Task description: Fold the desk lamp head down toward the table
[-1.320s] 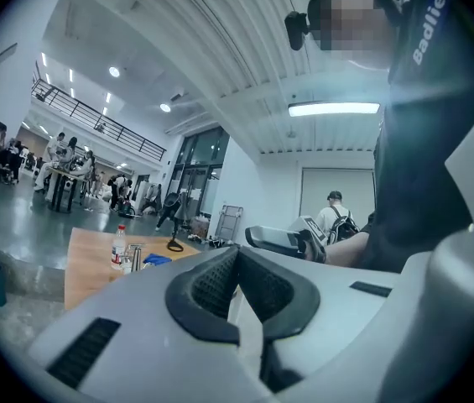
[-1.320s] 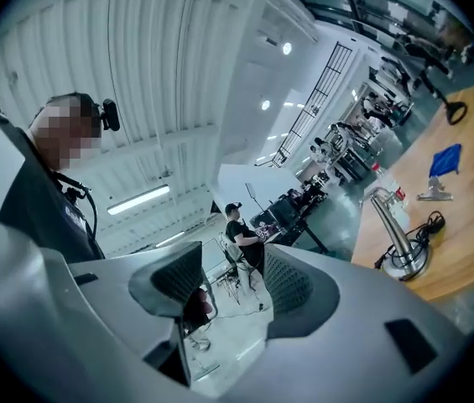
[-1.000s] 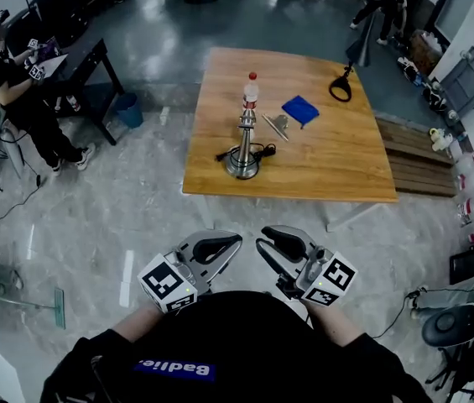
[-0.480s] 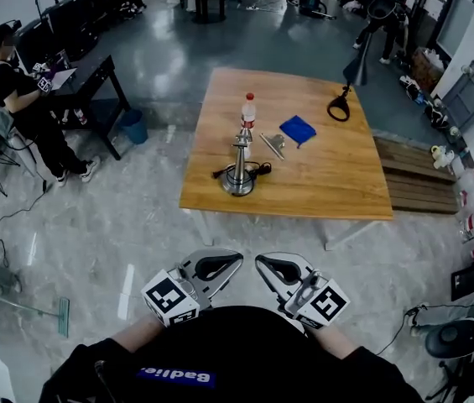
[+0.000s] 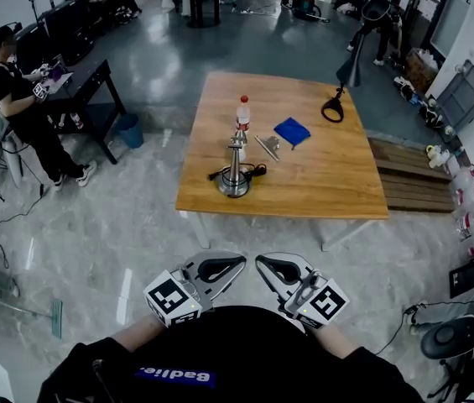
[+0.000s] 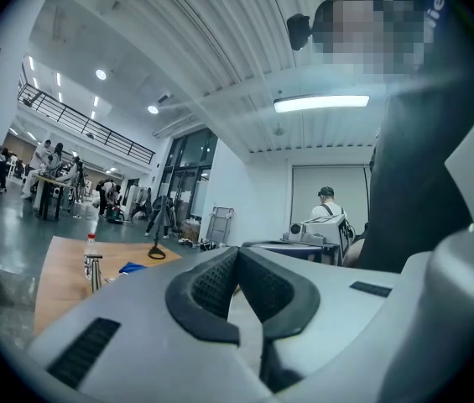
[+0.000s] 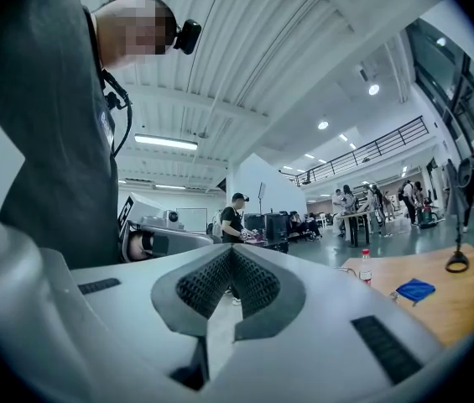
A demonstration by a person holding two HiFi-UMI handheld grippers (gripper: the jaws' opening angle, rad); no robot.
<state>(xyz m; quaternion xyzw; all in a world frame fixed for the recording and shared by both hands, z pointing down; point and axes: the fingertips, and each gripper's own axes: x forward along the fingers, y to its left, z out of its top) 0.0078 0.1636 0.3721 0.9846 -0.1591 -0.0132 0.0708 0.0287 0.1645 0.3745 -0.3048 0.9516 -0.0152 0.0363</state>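
While both grippers hang close to the person's body, the left gripper (image 5: pixel 217 269) has its jaws pressed together on nothing. Desk lamp (image 5: pixel 235 164) stands well apart, straight ahead across the floor on the wooden table (image 5: pixel 337 187), stem upright with the head on top, bottle (image 5: pixel 242 112) just behind. Right gripper (image 5: pixel 279 269) is likewise closed and empty; the lamp lines up slightly more with the left one, so that hand looks marginally nearer.

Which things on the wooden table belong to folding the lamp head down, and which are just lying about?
For the job: silver metal desk lamp with round base; left gripper; right gripper, both shut, empty.
Lying about: red-capped clear plastic bottle; blue folded cloth; black ring-shaped stand.
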